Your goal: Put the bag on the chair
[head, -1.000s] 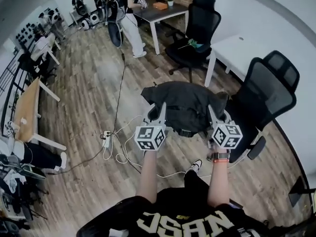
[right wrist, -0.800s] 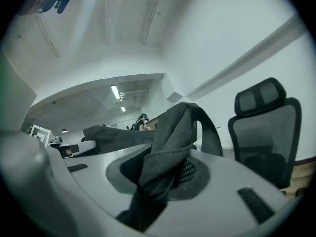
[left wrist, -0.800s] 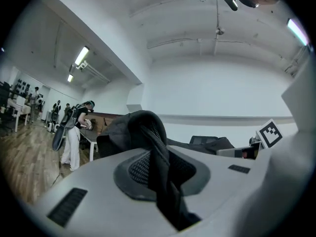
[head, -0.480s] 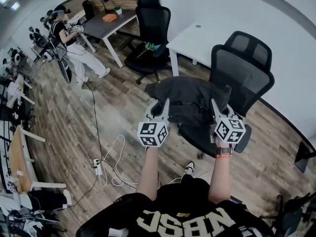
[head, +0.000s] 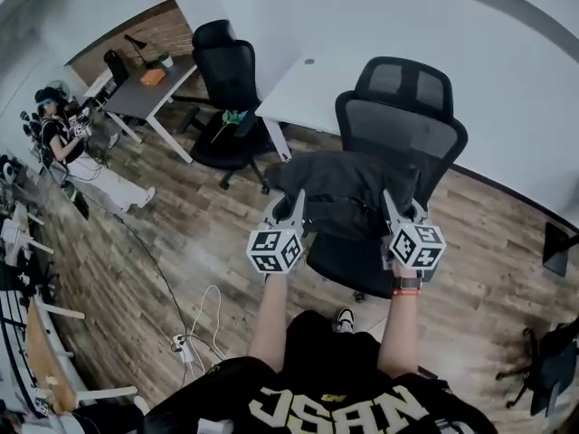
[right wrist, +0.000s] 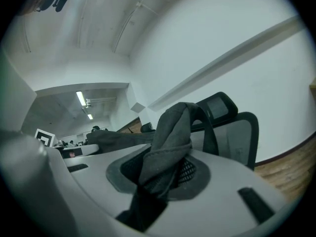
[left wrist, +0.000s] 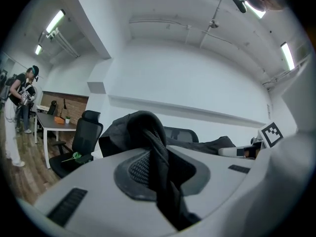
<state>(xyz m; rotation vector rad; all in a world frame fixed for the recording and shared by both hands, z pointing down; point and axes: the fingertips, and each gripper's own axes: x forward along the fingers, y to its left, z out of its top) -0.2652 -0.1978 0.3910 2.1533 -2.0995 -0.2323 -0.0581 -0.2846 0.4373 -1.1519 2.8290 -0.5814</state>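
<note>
A black bag (head: 348, 193) hangs between my two grippers, held up over the seat (head: 339, 259) of a black mesh-backed office chair (head: 398, 120). My left gripper (head: 291, 204) is shut on the bag's left edge; in the left gripper view a fold of dark bag fabric (left wrist: 154, 149) is pinched between the jaws. On the bag's right edge my right gripper (head: 395, 206) is shut as well, with a grey-black bunch of fabric (right wrist: 170, 142) clamped in it. The chair's back (right wrist: 234, 127) rises just behind that bunch. Whether the bag's underside touches the seat is hidden.
A second black chair (head: 226, 80) stands at a white desk (head: 303, 84) behind the target chair. Farther left are a grey desk (head: 145, 93) and a person (head: 63, 138). Cables and a power strip (head: 194, 337) lie on the wood floor. A dark stand (head: 550, 373) sits at the lower right.
The view has swung rightward and the bag has travelled with both grippers from beside the chair to directly over its seat. Both grips look unchanged.
</note>
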